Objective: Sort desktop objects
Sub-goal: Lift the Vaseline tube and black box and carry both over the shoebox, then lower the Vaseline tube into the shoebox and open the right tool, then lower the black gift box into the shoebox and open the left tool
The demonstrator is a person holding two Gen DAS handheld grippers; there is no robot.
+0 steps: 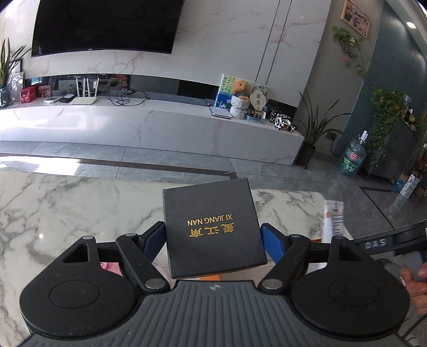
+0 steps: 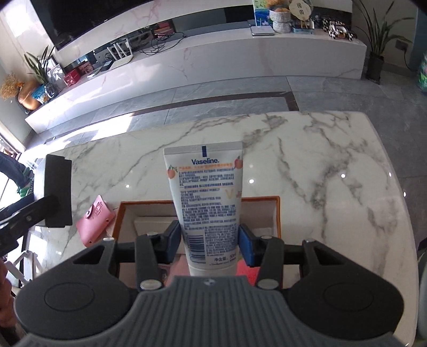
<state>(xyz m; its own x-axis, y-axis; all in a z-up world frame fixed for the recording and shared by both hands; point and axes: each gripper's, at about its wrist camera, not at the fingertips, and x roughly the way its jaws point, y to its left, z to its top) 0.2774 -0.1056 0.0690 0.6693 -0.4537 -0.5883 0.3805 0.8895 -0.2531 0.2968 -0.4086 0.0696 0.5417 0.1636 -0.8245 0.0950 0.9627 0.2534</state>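
Surroundings: white marble table (image 2: 333, 165) with grey veining; open wooden-rimmed tray (image 2: 277, 211) with a pale lining near the front edge, directly below the right gripper (image 2: 209, 241); white flat item inside the tray, partly hidden; pink snap-button pouch (image 2: 93, 221) flat on the table just left of the tray; grey tiled floor (image 1: 133, 157) beyond the table; long marble TV bench (image 1: 149, 120) carrying a white router (image 1: 84, 98), red boxes and a teddy bear (image 1: 240, 88); wall-mounted television (image 1: 106, 24) above; potted plants and a water bottle (image 1: 353, 154) at the right.

Left gripper (image 1: 213, 240): spread wide and clamped on a black box (image 1: 213, 227) with gold lettering "XI JIANG NAN"; blue pads against both side walls; box lifted clear of the table, lid facing the camera, projecting forward past the fingertips.

Right gripper: clamped on a white Vaseline tube (image 2: 206, 197); pads pressed on the lower part near the cap; crimped end pointing away; tube held above the tray, covering its middle.
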